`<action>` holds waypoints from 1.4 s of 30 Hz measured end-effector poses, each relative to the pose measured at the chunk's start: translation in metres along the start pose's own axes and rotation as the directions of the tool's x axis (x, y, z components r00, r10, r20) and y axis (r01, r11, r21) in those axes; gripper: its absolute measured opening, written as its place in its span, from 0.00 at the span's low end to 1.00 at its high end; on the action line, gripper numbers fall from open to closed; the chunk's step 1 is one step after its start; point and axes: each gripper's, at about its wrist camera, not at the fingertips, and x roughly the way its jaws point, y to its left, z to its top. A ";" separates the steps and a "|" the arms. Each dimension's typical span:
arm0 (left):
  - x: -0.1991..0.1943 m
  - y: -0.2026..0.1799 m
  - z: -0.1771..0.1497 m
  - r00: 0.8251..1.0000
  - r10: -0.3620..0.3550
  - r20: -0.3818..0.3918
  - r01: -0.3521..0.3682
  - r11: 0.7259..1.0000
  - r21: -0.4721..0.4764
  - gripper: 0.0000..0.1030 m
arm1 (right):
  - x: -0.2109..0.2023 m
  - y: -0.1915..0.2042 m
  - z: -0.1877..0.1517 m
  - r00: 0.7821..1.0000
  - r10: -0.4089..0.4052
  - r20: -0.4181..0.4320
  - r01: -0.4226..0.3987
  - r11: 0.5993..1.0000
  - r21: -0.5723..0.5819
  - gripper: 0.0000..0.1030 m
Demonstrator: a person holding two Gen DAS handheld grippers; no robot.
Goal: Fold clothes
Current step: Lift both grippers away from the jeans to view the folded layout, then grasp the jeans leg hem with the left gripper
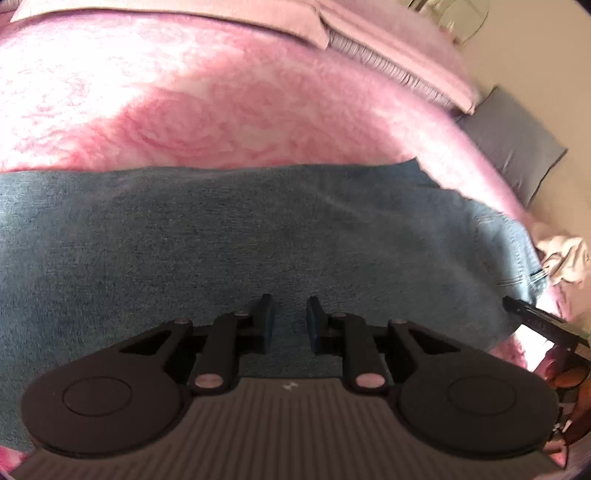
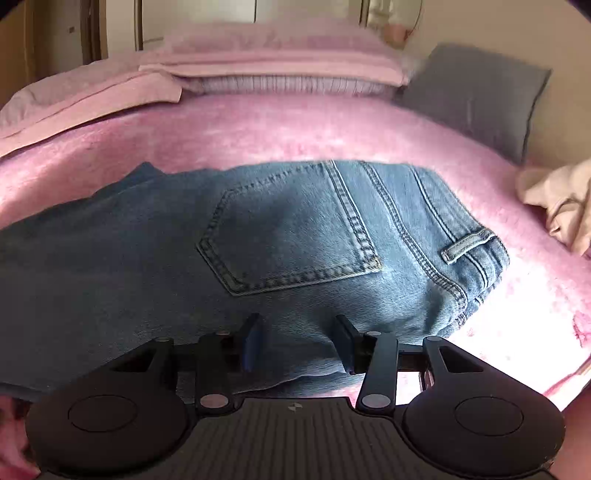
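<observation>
A bed [image 2: 295,122] covered by a fuzzy pink blanket [image 1: 184,110] filled the room. Pale pink pillows [image 2: 273,55] were stacked at its head, with a grey pillow [image 2: 476,92] leaning against the cream wall [image 2: 561,110]. Wooden doors [image 2: 55,33] stood behind. Bright light fell across the blanket's near corner.

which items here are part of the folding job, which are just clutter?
In the job:
- blue denim jeans, spread flat, back pocket up
- left hand-held gripper, open above the denim
- right hand-held gripper, open at the jeans' near edge
- crumpled cream garment, possibly next

Lying about:
- fuzzy pink blanket
- grey pillow
- pink pillows
</observation>
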 end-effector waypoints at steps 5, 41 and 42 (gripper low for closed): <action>-0.028 -0.008 -0.032 0.996 0.057 0.064 -0.057 0.998 0.001 0.23 | -0.042 0.022 -0.022 0.995 0.026 0.097 -0.034 0.996 0.082 0.44; -0.206 0.043 -0.128 0.904 0.235 0.357 -0.208 0.972 -0.111 0.29 | -0.184 0.142 -0.072 0.941 0.316 0.122 -0.317 0.948 -0.013 0.44; -0.204 0.059 -0.126 0.901 0.243 0.360 -0.196 0.967 -0.163 0.31 | -0.176 0.144 -0.070 0.940 0.323 0.112 -0.324 0.946 -0.011 0.44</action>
